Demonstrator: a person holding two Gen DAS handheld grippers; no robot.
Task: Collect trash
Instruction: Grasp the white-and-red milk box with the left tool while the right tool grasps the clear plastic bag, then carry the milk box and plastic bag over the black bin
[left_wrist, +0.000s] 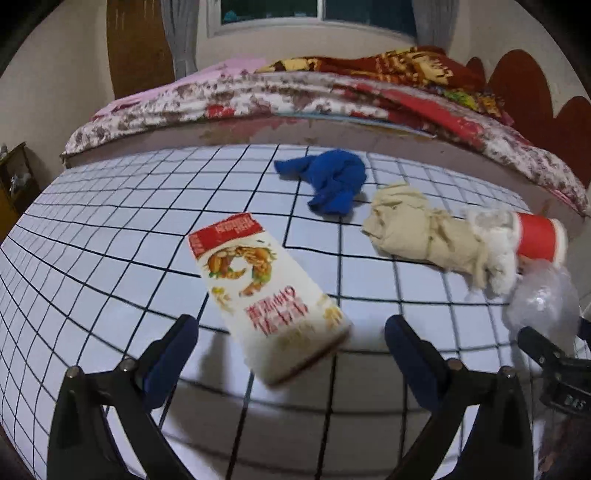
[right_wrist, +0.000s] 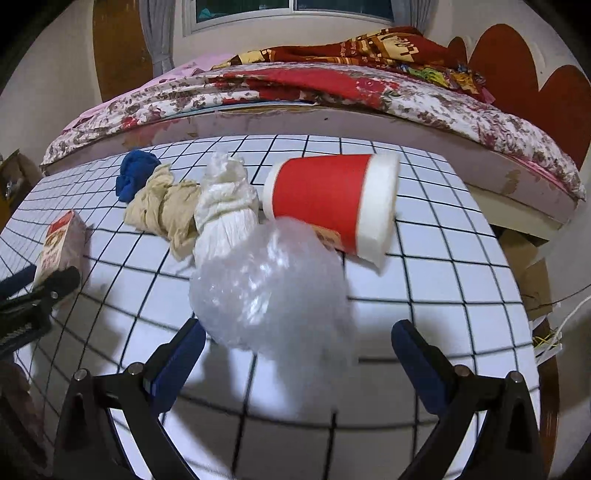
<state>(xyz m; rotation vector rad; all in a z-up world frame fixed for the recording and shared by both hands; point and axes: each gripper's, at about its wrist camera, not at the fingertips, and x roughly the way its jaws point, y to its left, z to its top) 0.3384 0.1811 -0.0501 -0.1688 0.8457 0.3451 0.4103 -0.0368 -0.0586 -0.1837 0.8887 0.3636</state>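
Note:
A white and red carton (left_wrist: 266, 295) lies flat on the checkered table (left_wrist: 92, 240). Its near end sits between the spread fingers of my open left gripper (left_wrist: 290, 328). Right of it lie a blue cloth (left_wrist: 328, 181), a crumpled beige wad (left_wrist: 410, 225) and a white tissue (left_wrist: 495, 251). In the right wrist view a clear plastic bag (right_wrist: 269, 288) lies just ahead of my open right gripper (right_wrist: 299, 328), partly between its fingers. A red paper cup (right_wrist: 328, 199) lies on its side behind the bag. The carton (right_wrist: 61, 240) shows at the far left.
A bed with a floral quilt (right_wrist: 424, 99) runs along the table's far edge. A cardboard box (right_wrist: 524, 258) and cables (right_wrist: 554, 332) sit beyond the table's right edge. A dark cabinet (left_wrist: 14, 184) stands at the left.

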